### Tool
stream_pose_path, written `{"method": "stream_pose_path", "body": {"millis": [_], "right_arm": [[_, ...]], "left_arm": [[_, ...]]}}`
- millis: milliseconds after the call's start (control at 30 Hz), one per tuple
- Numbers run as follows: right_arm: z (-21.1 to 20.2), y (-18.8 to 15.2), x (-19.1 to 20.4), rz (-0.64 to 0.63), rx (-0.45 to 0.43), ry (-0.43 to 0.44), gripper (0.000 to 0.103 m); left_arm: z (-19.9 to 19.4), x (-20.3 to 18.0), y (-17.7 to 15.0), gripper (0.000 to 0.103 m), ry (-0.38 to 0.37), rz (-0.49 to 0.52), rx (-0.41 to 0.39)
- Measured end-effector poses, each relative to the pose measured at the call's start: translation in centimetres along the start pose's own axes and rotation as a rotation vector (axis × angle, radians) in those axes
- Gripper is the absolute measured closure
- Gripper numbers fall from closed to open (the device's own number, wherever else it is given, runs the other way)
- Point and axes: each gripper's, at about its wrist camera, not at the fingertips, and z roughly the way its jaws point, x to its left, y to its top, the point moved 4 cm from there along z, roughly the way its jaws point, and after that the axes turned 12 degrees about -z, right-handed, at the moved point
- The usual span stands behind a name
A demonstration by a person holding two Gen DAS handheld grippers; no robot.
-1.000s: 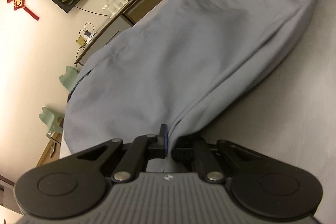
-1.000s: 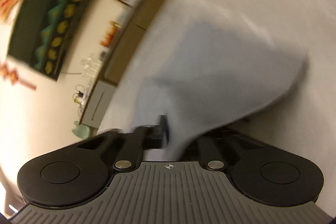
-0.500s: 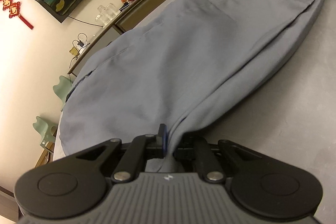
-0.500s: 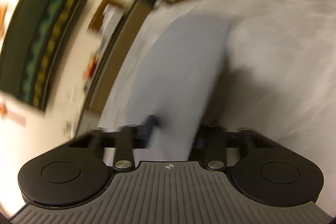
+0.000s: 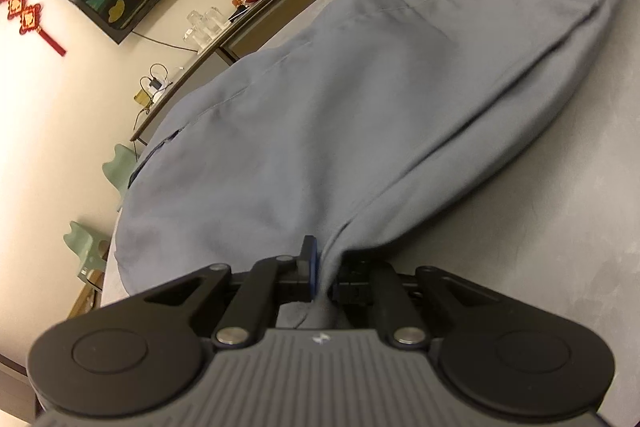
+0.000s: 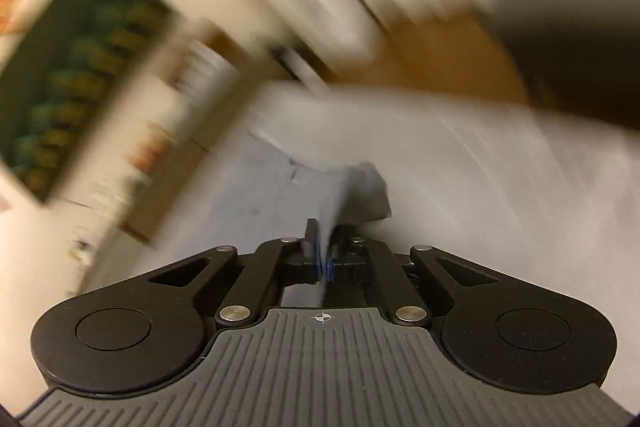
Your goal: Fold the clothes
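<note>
Both grippers, left gripper (image 5: 326, 267) and right gripper (image 6: 325, 247), have their fingers pinched tight on grey-blue garment (image 5: 340, 115).

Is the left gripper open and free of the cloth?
No, the left gripper is shut on a bunched edge of the gray cloth, which spreads out from its fingers across the table.

Both tongs are being held closed: the left tongs (image 5: 325, 277) pinching fabric low, the right tongs (image 6: 325, 259) likewise clamped on cloth.
</note>
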Motion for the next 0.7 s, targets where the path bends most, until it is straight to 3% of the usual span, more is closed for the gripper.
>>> {"method": "stream_pose_path", "body": {"millis": [100, 200, 300, 367, 433, 500, 567, 633, 700], "right_arm": [[-0.4, 0.0, -0.3, -0.013, -0.006, -0.03, 0.102], [-2.9, 0.5, 1.9, -0.126, -0.122, -0.037, 0.102], [-2.5, -0.8, 2.1, -0.186, -0.057, -0.164, 0.102], [-1.5, -1.3, 1.3, -0.152, 0.001, -0.242, 0.09], [-3.4, -1.3, 1.9, -0.194, -0.101, -0.351, 0.06], [-6.1, -1.3, 2.8, -0.254, -0.237, -0.466, 0.05], [-8.9, -1.3, 4.6, -0.32, -0.379, -0.561, 0.047], [-11.4, -2.1, 9.0, -0.421, -0.529, -0.519, 0.045], [-12.6, -4.9, 14.3, -0.555, -0.593, -0.376, 0.043]], "left_arm": [[-0.4, 0.3, 0.3, 0.096, -0.011, -0.028, -0.011], [-0.8, 0.8, 0.6, 0.095, -0.027, -0.069, -0.023], [-1.6, 2.2, 0.8, 0.087, -0.08, -0.182, -0.034], [-2.4, 3.7, 0.9, 0.077, -0.133, -0.286, -0.047], [-3.3, 5.6, 0.9, 0.057, -0.194, -0.405, -0.067], [-4.4, 7.8, 0.3, 0.05, -0.274, -0.519, -0.093], [-5.3, 10.5, -0.7, 0.042, -0.368, -0.647, -0.121], [-5.8, 13.5, -1.9, 0.032, -0.449, -0.791, -0.149], [-5.9, 17.1, -3.2, 0.03, -0.511, -0.957, -0.176]]}}
